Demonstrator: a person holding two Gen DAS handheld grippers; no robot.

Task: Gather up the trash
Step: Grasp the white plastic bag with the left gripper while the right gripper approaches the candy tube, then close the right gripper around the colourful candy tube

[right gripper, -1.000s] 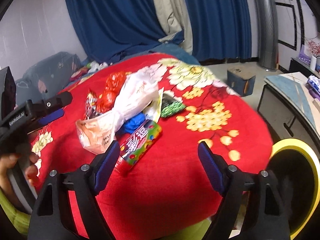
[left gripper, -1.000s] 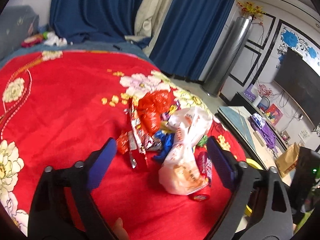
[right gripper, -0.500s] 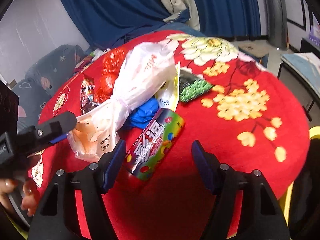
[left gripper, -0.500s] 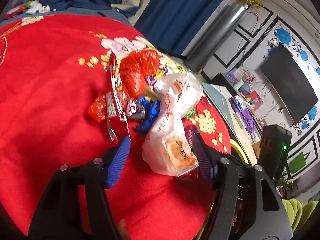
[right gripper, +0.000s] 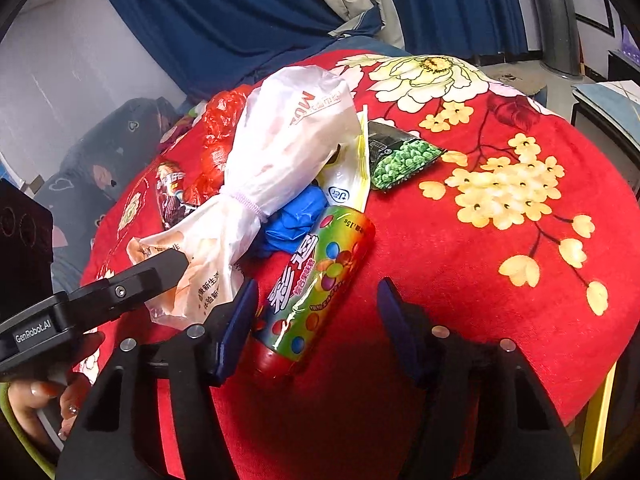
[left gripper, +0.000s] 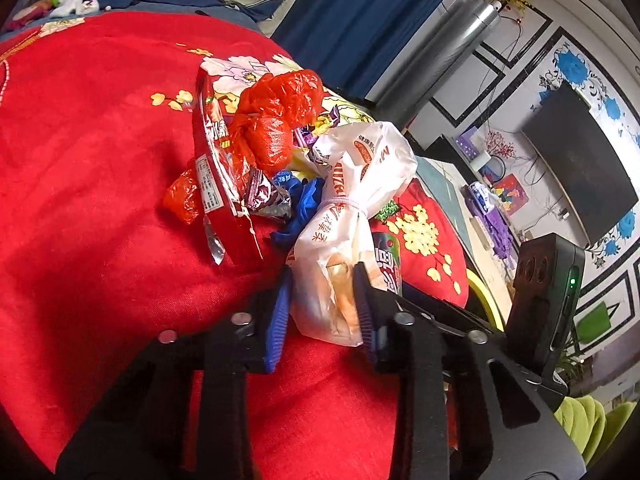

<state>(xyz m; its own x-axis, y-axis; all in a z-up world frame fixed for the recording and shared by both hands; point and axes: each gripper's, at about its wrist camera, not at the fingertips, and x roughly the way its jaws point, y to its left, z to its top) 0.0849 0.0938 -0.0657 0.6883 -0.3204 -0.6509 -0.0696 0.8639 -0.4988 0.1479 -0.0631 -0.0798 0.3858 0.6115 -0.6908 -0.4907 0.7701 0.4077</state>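
Note:
A pile of trash lies on a table with a red flowered cloth point(left gripper: 88, 152). A tied white plastic bag point(left gripper: 352, 200) lies nearest; my left gripper point(left gripper: 324, 304) is closed on its near end, also shown in the right wrist view point(right gripper: 280, 152). A colourful candy tube point(right gripper: 316, 276) lies beside the bag, and my right gripper point(right gripper: 316, 316) is open around its near end. A red plastic bag point(left gripper: 280, 120), a red snack wrapper point(left gripper: 216, 160), a blue wrapper point(right gripper: 296, 216) and a green pea packet point(right gripper: 400, 156) lie behind.
The table's near right edge drops off by a yellow-rimmed bin point(left gripper: 480, 296). Blue curtains point(left gripper: 352, 12), a silver cylinder point(left gripper: 452, 44) and a TV point(left gripper: 580, 168) stand beyond. The person's hand point(right gripper: 52, 396) holds the left gripper.
My left gripper moved forward and closed on the white bag's near end. My right gripper moved forward and narrowed around the candy tube.

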